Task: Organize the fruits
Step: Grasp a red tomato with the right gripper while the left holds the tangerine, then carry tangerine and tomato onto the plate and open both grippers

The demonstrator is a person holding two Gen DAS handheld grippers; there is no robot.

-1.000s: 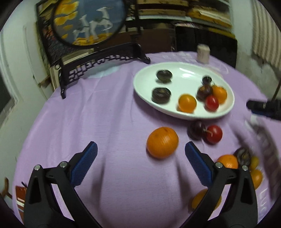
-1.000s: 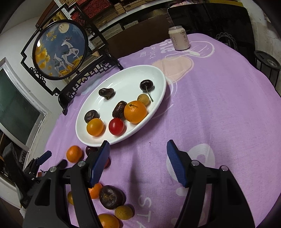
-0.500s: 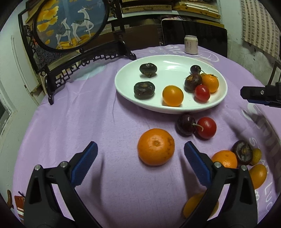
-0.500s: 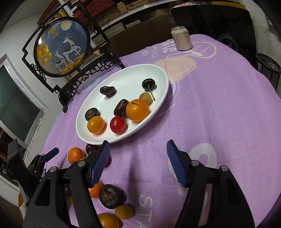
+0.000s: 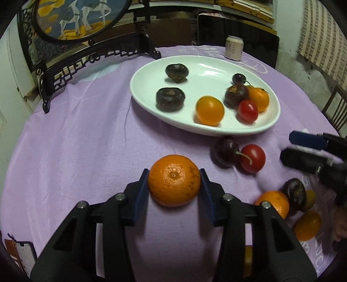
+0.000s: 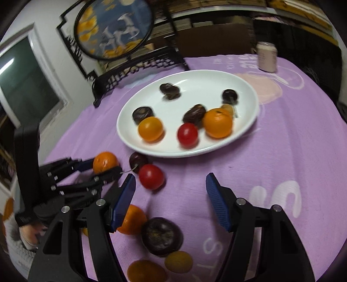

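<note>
Tangerine on the worktop just short of the plate sits pinched across its middle in your left claw; light, soft-skinned, round, so squeeze gently; right claw spread, empty.

purple tablecloth | deer screen | window | shelves

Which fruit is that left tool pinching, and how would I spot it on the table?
Start at the white oval plate on the purple tablecloth, then come toward the near edge. There the left gripper has its blue jaws shut on a mandarin orange. It is the biggest loose fruit, alone, left of the dark cherry and red tomato.
</note>
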